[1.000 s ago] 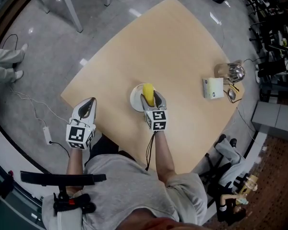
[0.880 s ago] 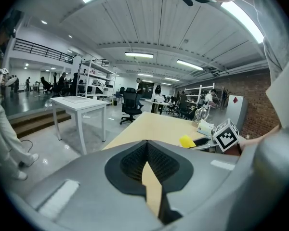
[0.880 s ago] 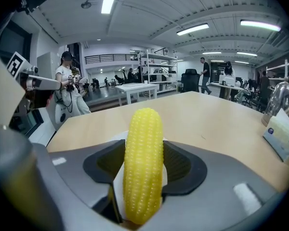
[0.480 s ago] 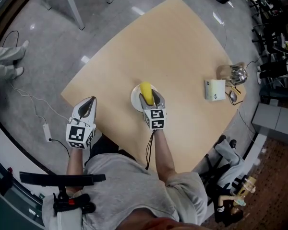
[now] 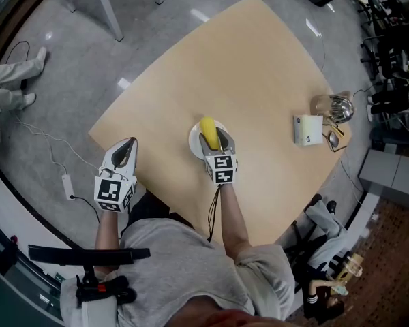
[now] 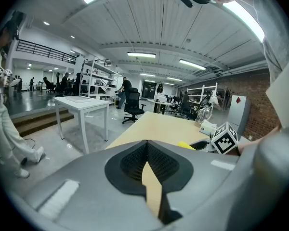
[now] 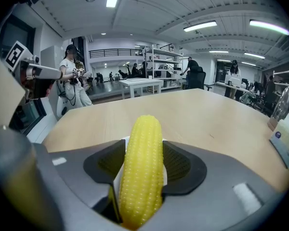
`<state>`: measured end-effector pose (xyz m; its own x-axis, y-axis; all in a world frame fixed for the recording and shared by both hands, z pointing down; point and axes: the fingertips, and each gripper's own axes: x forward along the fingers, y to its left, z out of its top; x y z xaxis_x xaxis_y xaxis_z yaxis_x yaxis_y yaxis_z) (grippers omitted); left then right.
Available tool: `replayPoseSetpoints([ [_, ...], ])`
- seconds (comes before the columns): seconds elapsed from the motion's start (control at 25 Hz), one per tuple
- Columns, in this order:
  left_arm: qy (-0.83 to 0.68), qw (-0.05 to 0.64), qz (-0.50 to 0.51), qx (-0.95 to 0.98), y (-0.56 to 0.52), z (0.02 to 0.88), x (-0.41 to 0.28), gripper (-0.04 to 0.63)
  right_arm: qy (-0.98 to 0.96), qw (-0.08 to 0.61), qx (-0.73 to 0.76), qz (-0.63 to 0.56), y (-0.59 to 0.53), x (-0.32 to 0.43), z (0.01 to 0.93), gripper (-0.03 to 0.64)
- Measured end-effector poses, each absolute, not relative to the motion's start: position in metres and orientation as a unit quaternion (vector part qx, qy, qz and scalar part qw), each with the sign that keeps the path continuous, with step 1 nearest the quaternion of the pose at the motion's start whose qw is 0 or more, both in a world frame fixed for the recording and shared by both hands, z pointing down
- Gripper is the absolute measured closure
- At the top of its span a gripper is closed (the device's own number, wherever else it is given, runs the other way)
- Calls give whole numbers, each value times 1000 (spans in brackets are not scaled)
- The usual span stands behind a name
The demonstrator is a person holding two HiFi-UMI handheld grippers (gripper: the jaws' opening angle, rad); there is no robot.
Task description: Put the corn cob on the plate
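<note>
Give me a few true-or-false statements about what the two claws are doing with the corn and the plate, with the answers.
1. The right claw grips a yellow corn cob. True.
2. The corn cob is over a white plate. True.
3. The left claw holds the plate. False: its jaws are together with nothing between them, and it is off to the side of the plate.
4. The plate is the only thing standing on the table. False: a white box stands near the table's right edge.
</note>
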<state>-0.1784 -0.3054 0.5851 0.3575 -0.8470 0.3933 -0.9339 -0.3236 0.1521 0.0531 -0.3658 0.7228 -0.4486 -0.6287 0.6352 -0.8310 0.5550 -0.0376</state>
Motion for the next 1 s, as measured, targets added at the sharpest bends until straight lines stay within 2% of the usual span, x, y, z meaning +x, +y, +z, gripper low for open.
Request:
replayPoseSetpoints([
  [1.0, -543, 181, 119, 811, -304, 585, -171, 575, -828, 314, 437, 155, -363, 49, 724, 365],
])
